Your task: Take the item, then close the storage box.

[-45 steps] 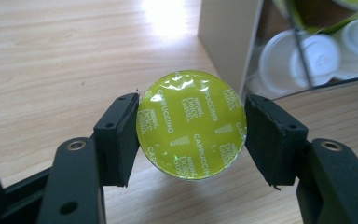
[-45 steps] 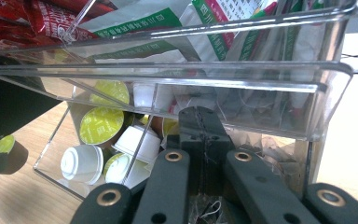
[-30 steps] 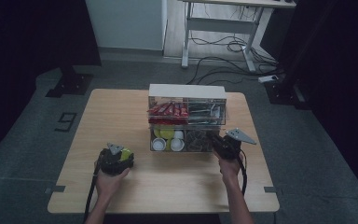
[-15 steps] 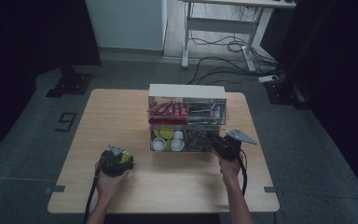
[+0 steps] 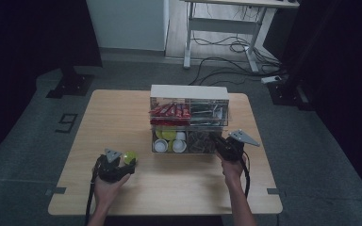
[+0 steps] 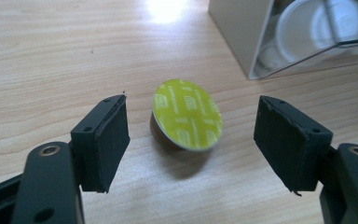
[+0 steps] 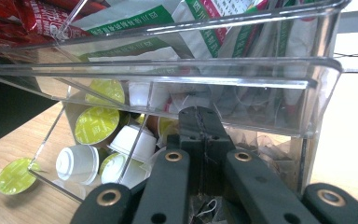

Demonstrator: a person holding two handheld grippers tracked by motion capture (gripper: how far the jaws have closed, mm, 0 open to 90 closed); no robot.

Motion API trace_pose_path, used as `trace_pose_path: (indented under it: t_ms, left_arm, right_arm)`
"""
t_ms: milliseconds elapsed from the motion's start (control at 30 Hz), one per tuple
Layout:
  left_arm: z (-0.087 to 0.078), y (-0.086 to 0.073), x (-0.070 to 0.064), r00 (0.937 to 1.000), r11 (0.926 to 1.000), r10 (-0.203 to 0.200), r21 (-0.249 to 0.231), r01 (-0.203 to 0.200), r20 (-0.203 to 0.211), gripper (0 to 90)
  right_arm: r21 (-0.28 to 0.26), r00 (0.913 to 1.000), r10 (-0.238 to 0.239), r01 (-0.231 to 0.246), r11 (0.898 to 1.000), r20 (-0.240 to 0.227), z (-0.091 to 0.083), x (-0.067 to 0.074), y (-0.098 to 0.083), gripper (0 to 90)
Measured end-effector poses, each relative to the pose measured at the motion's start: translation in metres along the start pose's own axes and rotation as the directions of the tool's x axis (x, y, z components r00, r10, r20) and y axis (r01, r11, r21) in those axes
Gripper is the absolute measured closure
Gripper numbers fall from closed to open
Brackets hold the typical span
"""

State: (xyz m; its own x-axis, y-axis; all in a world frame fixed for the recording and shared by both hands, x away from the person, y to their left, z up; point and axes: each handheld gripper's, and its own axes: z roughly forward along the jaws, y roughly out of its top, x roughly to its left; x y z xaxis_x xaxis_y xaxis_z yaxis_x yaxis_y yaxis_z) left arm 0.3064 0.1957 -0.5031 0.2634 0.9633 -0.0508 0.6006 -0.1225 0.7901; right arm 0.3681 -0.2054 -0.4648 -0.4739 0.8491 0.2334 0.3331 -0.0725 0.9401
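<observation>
The left hand-held gripper (image 5: pixel 122 162) has shifted rightward, jaws apart around the green-lidded capsule (image 6: pixel 187 115); right hand-held gripper (image 7: pixel 199 122) together.

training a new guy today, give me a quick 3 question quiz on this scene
1. True or false: the left tongs are clamped on the green-lidded pod.
2. Where are the right tongs? A) over the floor B) shut, at the lower front of the clear organizer C) holding a red packet
3. What colour are the packets in the organizer's upper left compartment?

Key: 1 false, they stand open on either side of it; 2 B; 3 red.
</observation>
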Motion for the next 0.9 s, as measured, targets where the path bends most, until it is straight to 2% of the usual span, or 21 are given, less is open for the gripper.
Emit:
trace_pose_path:
  t_ms: [167, 333, 433, 567, 900]
  left_arm:
    - [-0.013, -0.010, 0.001, 0.9998, 0.9995, 0.007, -0.032, -0.007, 0.017, 26.7]
    - [-0.019, -0.024, 0.006, 0.9995, 0.9995, -0.006, -0.032, 0.007, 0.030, 26.7]
    - [-0.020, -0.024, 0.010, 0.9996, 0.9997, -0.007, -0.025, 0.008, 0.028, 26.6]
    - [-0.024, -0.024, 0.013, 0.9991, 0.9988, -0.018, -0.044, 0.020, 0.037, 26.6]
    - [-0.034, -0.036, 0.022, 0.9973, 0.9974, -0.054, -0.045, 0.056, 0.050, 27.0]
  right_arm:
    - [-0.004, 1.0000, -0.001, 0.001, 1.000, 0.004, -0.001, 0.000, 0.000, 88.5]
    - [-0.007, 1.0000, 0.000, 0.000, 1.000, 0.005, -0.003, 0.000, 0.000, 88.6]
    - [-0.009, 1.0000, 0.001, -0.001, 1.000, 0.008, -0.003, 0.000, 0.000, 88.5]
    - [-0.012, 0.9999, 0.002, -0.002, 1.000, 0.012, -0.005, 0.000, 0.000, 88.5]
    - [-0.007, 0.9998, 0.002, -0.002, 1.000, 0.020, -0.007, 0.002, -0.004, 88.5]
